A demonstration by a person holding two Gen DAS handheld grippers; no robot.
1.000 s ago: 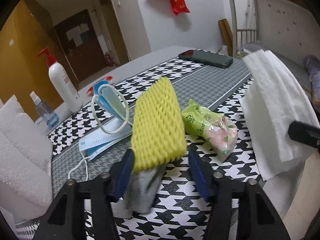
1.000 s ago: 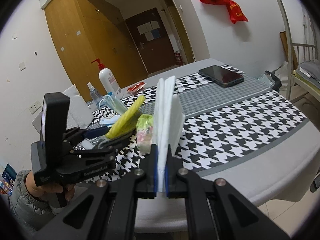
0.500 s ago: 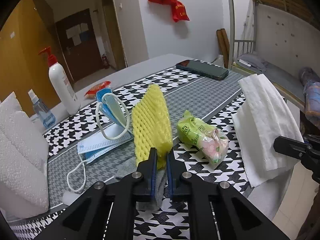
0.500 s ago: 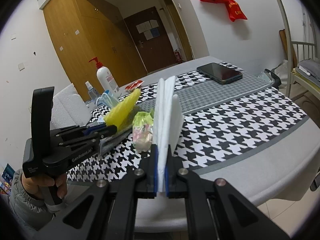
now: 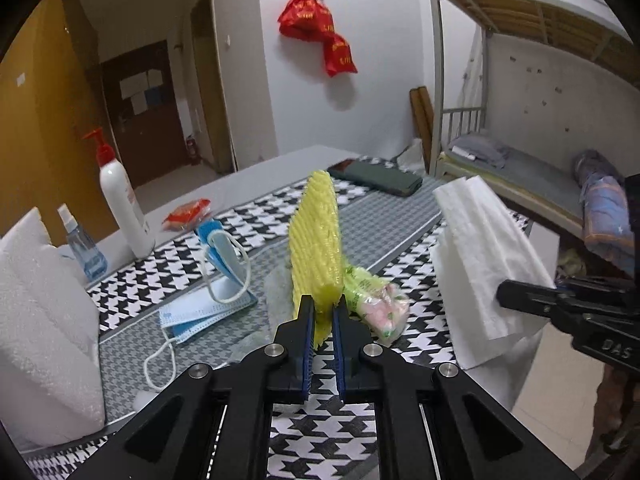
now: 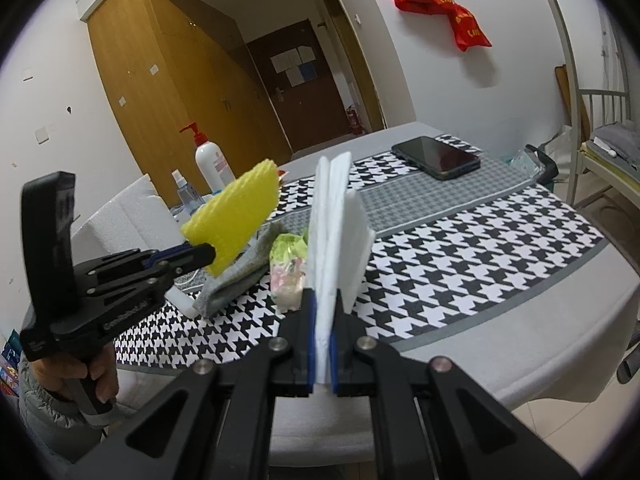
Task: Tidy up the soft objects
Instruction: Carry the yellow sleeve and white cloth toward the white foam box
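Left hand-held gripper (image 5: 322,317) pinches the yellow foam net (image 5: 316,248) tight — right hand-held gripper (image 6: 322,312) clamps white folded tissue (image 6: 334,236).

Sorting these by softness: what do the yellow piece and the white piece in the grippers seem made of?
Yellow piece: probably foam netting, matte, judging by its ribbed mesh surface. White piece: looks like folded tissue or nonwoven cloth, matte, with thin layered edges; which one is unclear.

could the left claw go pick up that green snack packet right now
Probably not yet. The left claw is shut on the yellow foam net, so it has no free grip. The green snack packet lies uncovered on the tablecloth just beside it, so the path itself looks free.
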